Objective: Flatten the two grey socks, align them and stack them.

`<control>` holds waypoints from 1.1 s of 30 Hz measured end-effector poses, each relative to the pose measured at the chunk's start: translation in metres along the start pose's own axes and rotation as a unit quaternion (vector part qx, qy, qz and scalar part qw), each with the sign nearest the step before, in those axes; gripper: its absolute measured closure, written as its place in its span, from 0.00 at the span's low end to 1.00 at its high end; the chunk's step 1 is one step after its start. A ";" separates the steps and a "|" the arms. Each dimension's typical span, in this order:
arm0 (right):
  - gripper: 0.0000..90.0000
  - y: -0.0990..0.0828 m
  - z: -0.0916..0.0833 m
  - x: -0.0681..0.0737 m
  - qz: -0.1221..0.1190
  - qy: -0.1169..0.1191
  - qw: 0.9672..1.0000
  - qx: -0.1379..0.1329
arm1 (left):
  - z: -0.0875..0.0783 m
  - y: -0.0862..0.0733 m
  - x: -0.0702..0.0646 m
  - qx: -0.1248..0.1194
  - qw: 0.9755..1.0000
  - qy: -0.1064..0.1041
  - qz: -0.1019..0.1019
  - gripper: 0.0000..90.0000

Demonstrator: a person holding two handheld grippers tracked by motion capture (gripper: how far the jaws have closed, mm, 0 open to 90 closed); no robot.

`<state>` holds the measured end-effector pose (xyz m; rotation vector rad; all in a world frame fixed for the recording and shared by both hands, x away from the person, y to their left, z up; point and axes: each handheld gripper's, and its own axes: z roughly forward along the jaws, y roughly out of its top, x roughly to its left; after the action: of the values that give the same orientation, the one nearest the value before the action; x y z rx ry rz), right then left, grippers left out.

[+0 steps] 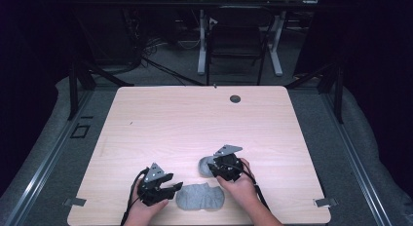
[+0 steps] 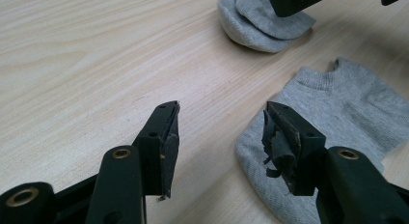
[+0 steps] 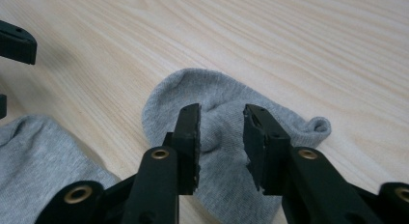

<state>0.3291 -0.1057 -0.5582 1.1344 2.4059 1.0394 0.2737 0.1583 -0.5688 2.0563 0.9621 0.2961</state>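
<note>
Two grey ankle socks lie near the front edge of the wooden table (image 1: 195, 119). One sock (image 1: 200, 197) (image 2: 347, 113) (image 3: 38, 156) lies flat between the person's hands. My left gripper (image 1: 171, 187) (image 2: 219, 113) stands open just left of it, one jaw over its edge and nothing between the pads. The second sock (image 1: 204, 166) (image 2: 260, 31) (image 3: 217, 89) lies slightly farther back, folded over. My right gripper (image 1: 216, 167) (image 3: 221, 113) points down onto it with its jaws half apart. Wrinkled fabric sits between the pads, which do not visibly press on it.
A dark round grommet (image 1: 235, 98) sits near the table's far edge. Beyond the table stand a chair and a desk frame (image 1: 238, 41) on grey floor. Metal brackets (image 1: 325, 202) mark the table's front corners.
</note>
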 end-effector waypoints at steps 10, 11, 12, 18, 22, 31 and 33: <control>0.77 0.000 0.011 0.006 0.004 0.003 1.000 0.011 | 0.001 0.000 0.000 0.002 1.000 0.000 0.000 0.53; 0.77 -0.001 0.013 0.007 0.004 0.004 1.000 0.015 | 0.001 -0.001 0.000 0.002 1.000 0.000 -0.001 0.53; 0.77 -0.001 0.014 0.007 0.005 0.001 1.000 0.020 | 0.001 -0.001 0.000 0.003 1.000 0.000 0.000 0.53; 0.83 -0.002 0.018 0.008 0.016 -0.001 1.000 0.022 | 0.002 0.000 0.000 0.003 1.000 0.000 -0.002 0.53; 0.93 -0.001 0.018 0.007 0.019 -0.006 0.999 0.026 | 0.001 0.000 0.002 0.002 1.000 0.000 0.000 0.53; 0.96 0.002 0.005 0.005 0.034 0.000 0.999 -0.002 | 0.003 0.006 0.000 0.003 1.000 -0.003 0.002 0.55; 0.96 0.003 0.000 0.004 0.039 0.001 0.999 -0.009 | 0.005 0.010 0.000 0.003 1.000 -0.001 0.003 0.56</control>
<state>0.3282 -0.1016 -0.5554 1.2311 2.3655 1.0853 0.2816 0.1516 -0.5640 2.0649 0.9560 0.2938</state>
